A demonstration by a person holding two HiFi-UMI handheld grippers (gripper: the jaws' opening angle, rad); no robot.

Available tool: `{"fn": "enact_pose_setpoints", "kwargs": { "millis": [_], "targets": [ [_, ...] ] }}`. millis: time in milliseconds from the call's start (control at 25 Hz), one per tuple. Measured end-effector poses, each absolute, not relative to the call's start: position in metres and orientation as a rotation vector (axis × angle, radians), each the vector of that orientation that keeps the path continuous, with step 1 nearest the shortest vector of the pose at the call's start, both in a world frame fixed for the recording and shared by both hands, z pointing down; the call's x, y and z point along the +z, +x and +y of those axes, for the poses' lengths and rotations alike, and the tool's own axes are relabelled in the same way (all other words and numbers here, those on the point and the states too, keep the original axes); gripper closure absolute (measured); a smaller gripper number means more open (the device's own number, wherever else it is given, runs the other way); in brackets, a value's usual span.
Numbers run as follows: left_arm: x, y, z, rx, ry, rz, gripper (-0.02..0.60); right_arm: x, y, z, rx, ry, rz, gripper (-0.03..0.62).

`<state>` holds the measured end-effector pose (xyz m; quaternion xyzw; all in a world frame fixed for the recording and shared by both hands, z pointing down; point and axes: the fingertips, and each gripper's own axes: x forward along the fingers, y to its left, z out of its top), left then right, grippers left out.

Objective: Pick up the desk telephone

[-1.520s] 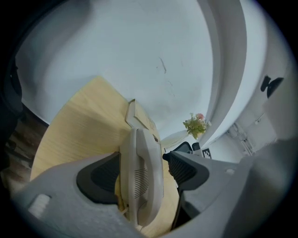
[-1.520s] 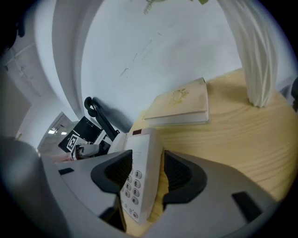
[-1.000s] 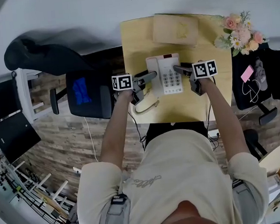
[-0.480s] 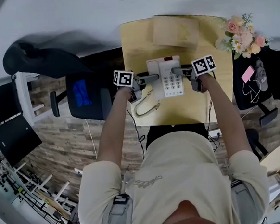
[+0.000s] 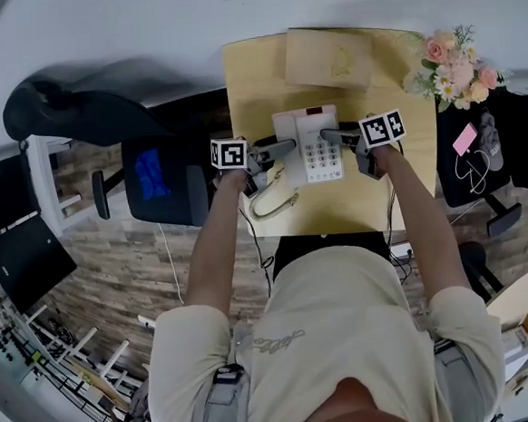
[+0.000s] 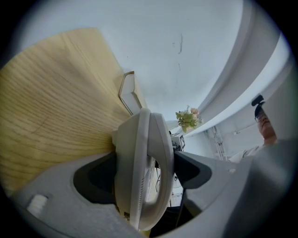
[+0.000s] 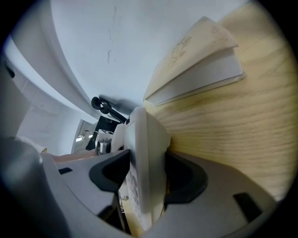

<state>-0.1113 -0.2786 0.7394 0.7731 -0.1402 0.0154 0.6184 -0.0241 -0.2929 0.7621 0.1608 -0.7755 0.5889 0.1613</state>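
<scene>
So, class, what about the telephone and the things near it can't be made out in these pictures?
Head view: print on the telephone keys, too small.
Head view: whether the telephone is off the table; the steep downward look hides any gap.
Left gripper view: the keypad, since the telephone shows edge-on.
Head view: the book cover's design, too faint.

desk telephone (image 5: 307,145): key markings too small to read in the head view; both gripper views show it edge-on, so most of its face is out of sight.
left gripper (image 5: 282,147): jaws opening with the telephone between them; in its own view the gripper's body covers the telephone's near end.
counter (image 5: 336,204): near edge hidden under the person's torso.
flat tan book (image 5: 329,56): print on its cover too faint to make out.
cord (image 5: 275,203): far end lost behind the left forearm.
</scene>
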Motion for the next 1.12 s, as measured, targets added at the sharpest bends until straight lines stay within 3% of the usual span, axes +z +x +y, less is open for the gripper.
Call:
{"fn": "enact_pose_setpoints", "kwargs": {
  "millis": [560,1120],
  "targets": [
    [0.674,-0.111,-0.256,0.002,2.012,-0.375,0.202,0.691,-0.023,-0.272,1.417,0.441,-2.399,0.365],
    [0.529,-0.118,-0.249,-0.157,2.291,-0.488,0.202,0.55,-0.024,-0.261,1.169,0.544,-2.649,0.365]
  ]
}}
